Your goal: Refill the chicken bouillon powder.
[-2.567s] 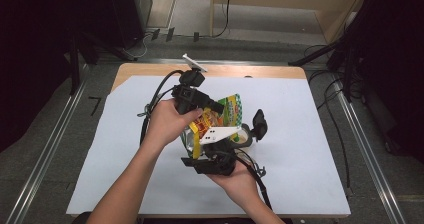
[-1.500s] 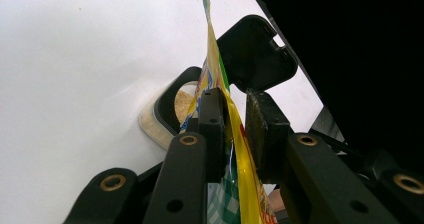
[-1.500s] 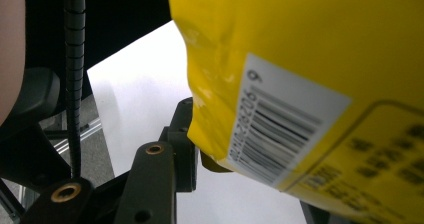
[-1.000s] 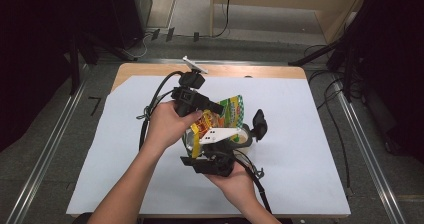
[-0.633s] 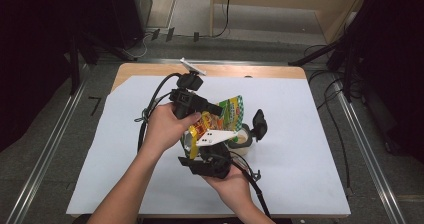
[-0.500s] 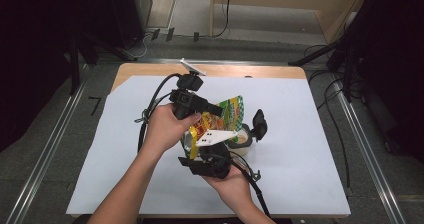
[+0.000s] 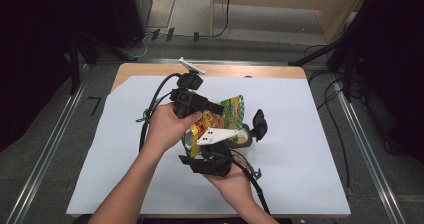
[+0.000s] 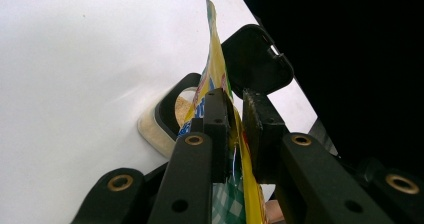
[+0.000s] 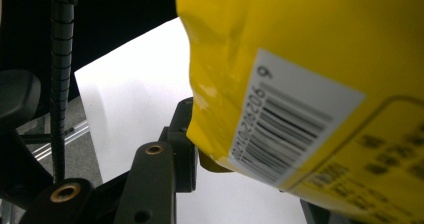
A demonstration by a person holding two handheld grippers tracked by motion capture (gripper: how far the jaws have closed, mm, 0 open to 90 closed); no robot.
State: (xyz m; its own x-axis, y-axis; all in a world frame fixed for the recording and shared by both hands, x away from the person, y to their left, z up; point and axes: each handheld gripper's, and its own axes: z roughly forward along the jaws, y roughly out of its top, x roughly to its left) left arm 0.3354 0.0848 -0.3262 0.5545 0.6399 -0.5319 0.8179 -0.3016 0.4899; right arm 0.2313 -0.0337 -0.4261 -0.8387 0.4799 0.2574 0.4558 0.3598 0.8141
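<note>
Pinching glossy crinkled snack pouch [image 7: 227, 116] — left tongs [image 8: 235, 111] clamp flat edge; right tongs [image 7: 212, 161] grip bottom.

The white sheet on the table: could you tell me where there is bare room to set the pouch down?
The sheet lies bare right of the container and its black lid, and along the left side beyond the left forearm. The middle is crowded: both hands, the pouch, container and cables.

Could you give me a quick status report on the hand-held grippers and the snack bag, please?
Left hand-held gripper pinching yellow snack bag. Right hand-held gripper on bag's lower end, grip unclear. Open container below. Nothing in the way.
</note>
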